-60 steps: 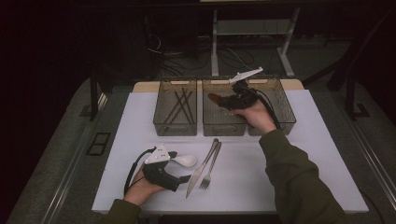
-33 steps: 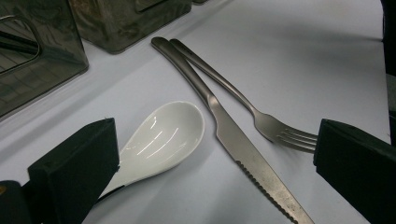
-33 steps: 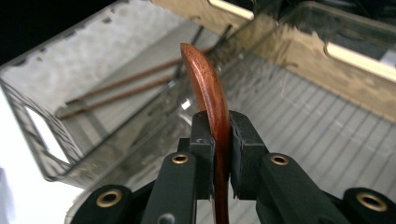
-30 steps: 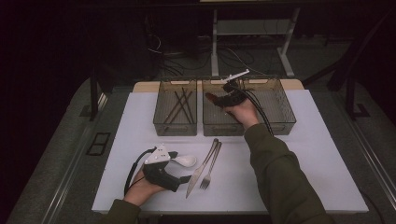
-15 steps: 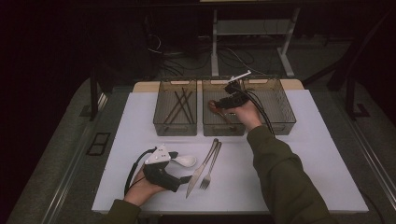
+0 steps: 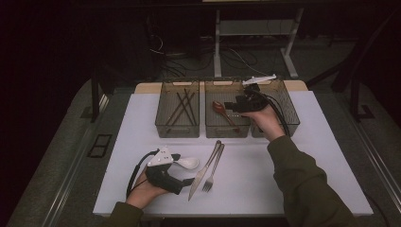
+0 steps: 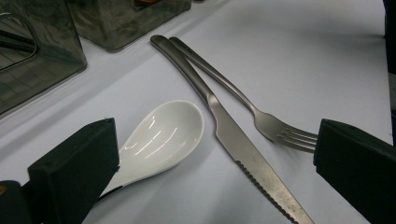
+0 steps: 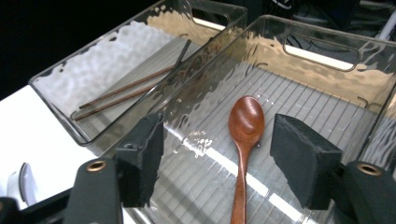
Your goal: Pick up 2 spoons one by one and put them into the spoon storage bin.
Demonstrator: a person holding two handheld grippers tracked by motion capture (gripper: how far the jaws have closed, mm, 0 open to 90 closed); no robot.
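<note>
A brown wooden spoon (image 6: 221,110) (image 8: 245,130) lies on the floor of the middle clear bin (image 6: 227,130) (image 8: 322,39). My right gripper (image 6: 229,106) (image 8: 218,128) hovers over that bin, open; its jaws have just been opening and the spoon lies below them, untouched. At the near left, my left gripper (image 6: 184,170) (image 7: 215,140) rests on the white mat, open. Its jaws stand either side of a white ceramic spoon (image 6: 185,162) (image 7: 159,135) and a steel knife (image 6: 203,172) (image 7: 243,149). A fork (image 6: 213,169) (image 7: 261,116) lies beside the knife.
The left bin (image 6: 177,128) (image 8: 116,51) holds dark chopsticks (image 6: 182,106) (image 8: 126,93). A third bin (image 6: 289,118) stands at the right under my right hand. The white mat (image 6: 312,161) stretches open to the right of the cutlery.
My right gripper has let the wooden spoon go into the middle bin and drawn back to the right with its jaws wider. The left gripper has stayed put.
</note>
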